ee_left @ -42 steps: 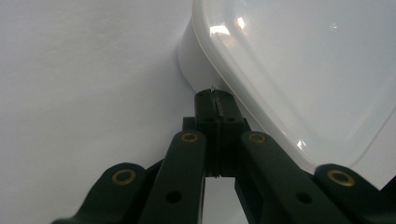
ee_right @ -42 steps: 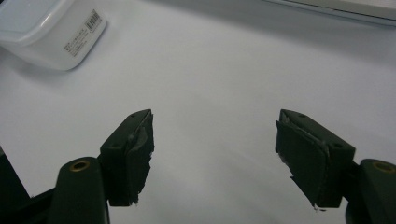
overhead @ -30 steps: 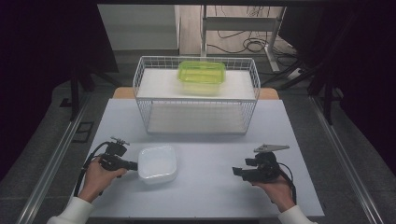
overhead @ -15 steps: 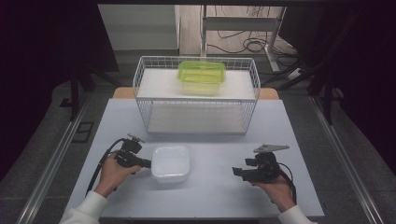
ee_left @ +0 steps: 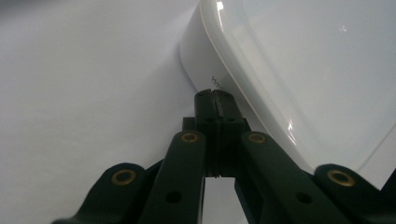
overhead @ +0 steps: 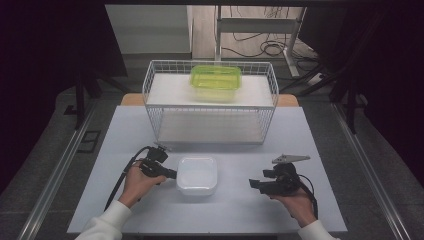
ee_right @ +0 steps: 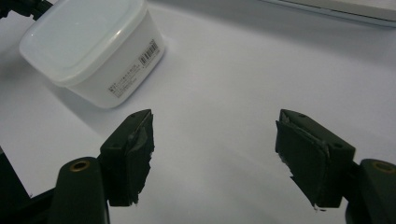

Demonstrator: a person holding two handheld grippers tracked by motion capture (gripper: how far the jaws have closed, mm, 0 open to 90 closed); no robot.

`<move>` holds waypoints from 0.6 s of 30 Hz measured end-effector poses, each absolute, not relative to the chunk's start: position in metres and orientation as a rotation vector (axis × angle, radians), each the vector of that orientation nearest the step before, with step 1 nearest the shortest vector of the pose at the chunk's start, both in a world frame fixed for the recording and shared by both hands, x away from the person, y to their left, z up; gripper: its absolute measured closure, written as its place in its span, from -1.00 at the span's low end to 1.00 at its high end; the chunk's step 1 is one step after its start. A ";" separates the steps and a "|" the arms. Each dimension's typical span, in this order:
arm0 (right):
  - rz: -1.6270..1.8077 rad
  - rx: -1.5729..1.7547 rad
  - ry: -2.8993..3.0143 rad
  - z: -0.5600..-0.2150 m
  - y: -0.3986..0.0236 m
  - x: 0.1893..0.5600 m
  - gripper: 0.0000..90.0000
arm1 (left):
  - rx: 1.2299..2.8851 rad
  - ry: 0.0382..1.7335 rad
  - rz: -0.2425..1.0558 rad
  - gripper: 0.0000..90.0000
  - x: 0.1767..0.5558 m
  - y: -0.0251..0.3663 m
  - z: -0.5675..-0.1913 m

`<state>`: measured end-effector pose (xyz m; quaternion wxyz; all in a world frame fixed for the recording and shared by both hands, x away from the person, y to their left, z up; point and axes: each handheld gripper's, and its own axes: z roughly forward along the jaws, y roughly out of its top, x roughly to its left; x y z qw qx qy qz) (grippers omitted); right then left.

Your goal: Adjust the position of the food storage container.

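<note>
A white lidded plastic container [overhead: 198, 174] sits on the white table [overhead: 300, 145], in front of the wire basket. My left gripper [overhead: 172, 174] is at its left side, shut, with nothing between the jaws. In the left gripper view the closed tips [ee_left: 215, 95] touch the container's side wall [ee_left: 196, 60] just below the lid rim. My right gripper [overhead: 254, 184] rests to the container's right, a gap apart, and points toward it. Its jaws [ee_right: 215, 140] stand open and empty, with the container [ee_right: 88, 46] farther off at the upper left.
A white wire basket [overhead: 150, 107] stands at the back of the table, with a green translucent lidded container [overhead: 215, 80] on its top shelf. Dark floor and metal rails flank the table. Cables trail from both grippers.
My left gripper has moved to the right across the table, and the white container has slid to the right with it. The right gripper has stayed where it was.
</note>
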<state>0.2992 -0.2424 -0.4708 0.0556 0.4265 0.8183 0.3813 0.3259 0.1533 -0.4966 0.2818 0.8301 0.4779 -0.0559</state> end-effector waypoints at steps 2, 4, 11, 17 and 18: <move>1.158 1.294 2.482 -0.471 -0.243 0.300 -0.39 | 2.231 1.265 -0.155 1.00 0.326 0.147 -0.497; 1.160 1.295 2.476 -0.471 -0.243 0.300 -0.39 | 2.249 1.245 -0.159 1.00 0.326 0.142 -0.496; 1.158 1.294 2.473 -0.471 -0.243 0.299 -0.39 | 2.235 1.225 -0.166 1.00 0.327 0.127 -0.496; 1.168 1.311 2.433 -0.470 -0.245 0.299 -0.45 | 2.202 1.220 -0.125 1.00 0.324 0.130 -0.495; 1.188 1.320 2.406 -0.469 -0.246 0.298 -0.47 | 2.156 1.233 -0.081 0.98 0.319 0.137 -0.491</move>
